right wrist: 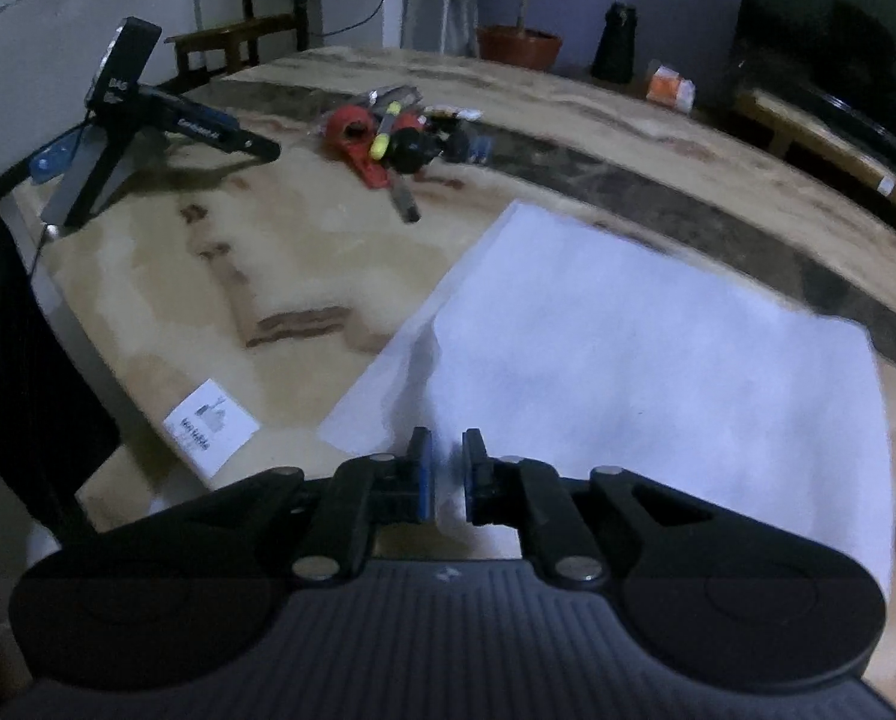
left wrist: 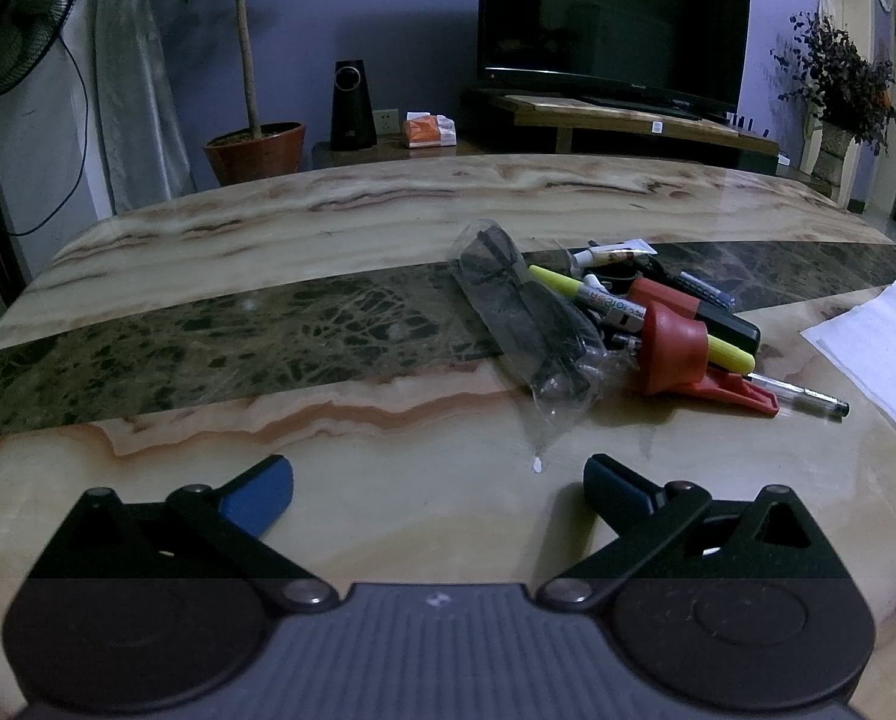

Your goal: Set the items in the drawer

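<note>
A pile of small items lies on the marble table (left wrist: 328, 516): a clear plastic bag (left wrist: 526, 318) with a dark object inside, a red plastic piece (left wrist: 673, 348), a yellow highlighter (left wrist: 730, 354), a pen (left wrist: 802, 399) and a white tube (left wrist: 616, 252). My left gripper (left wrist: 439, 492) is open just in front of the bag, holding nothing. In the right wrist view my right gripper (right wrist: 448, 477) is shut on the near edge of a white paper sheet (right wrist: 628, 360), which is partly lifted. The pile (right wrist: 400, 132) is far to its upper left. No drawer is in view.
A small white card (right wrist: 211, 432) lies near the table's edge. The left tool's body (right wrist: 124, 78) stands by the pile. A dark sleeve (right wrist: 16, 360) fills the left side. Beyond the table are a television (left wrist: 613, 18), a potted plant (left wrist: 256, 150) and a fan (left wrist: 16, 18).
</note>
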Motion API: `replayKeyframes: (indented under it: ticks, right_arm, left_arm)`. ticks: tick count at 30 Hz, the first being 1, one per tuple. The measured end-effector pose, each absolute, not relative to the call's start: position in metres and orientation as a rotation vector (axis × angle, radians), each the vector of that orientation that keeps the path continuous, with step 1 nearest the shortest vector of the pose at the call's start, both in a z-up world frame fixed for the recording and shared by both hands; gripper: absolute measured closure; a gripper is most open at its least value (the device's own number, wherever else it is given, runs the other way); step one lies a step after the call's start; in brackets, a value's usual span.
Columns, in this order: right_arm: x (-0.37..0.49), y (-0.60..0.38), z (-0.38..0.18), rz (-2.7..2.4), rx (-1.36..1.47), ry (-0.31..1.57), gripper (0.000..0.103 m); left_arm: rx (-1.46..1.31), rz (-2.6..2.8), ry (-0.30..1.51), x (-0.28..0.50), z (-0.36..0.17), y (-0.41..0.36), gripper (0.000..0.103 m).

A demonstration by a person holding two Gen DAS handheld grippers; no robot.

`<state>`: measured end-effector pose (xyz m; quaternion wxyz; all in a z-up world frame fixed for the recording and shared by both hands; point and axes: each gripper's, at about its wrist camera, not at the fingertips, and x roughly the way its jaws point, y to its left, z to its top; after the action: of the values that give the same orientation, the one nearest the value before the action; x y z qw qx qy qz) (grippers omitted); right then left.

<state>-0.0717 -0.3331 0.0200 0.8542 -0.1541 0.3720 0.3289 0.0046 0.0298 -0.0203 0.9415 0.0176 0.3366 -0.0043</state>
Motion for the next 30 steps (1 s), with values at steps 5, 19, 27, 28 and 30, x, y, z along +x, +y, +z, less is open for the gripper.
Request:
replayKeyframes:
  ticks: [5, 19, 27, 28, 30]
  right_arm:
    - [-0.07, -0.341, 0.025, 0.754, -0.218, 0.816, 0.066]
    - [-0.073, -0.344, 0.024, 0.83, -0.195, 0.915, 0.064]
    - [-0.068, -0.371, 0.047, 0.746, -0.059, 0.774, 0.062]
    - [-0.069, -0.381, 0.055, 0.741, -0.019, 0.735, 0.061]
    - [-0.067, -0.415, 0.071, 0.665, 0.124, 0.628, 0.046]
  left_arm:
    - [0.036, -0.009, 0.687, 0.005, -0.02, 0.03, 0.0]
    - [0.036, -0.009, 0.687, 0.005, -0.02, 0.03, 0.0]
    - [0.036, -0.009, 0.687, 0.005, -0.02, 0.03, 0.0]
    - [0.036, -0.009, 0.687, 0.005, -0.02, 0.03, 0.0]
    - [0.036, -0.009, 0.687, 0.005, -0.02, 0.03, 0.0]
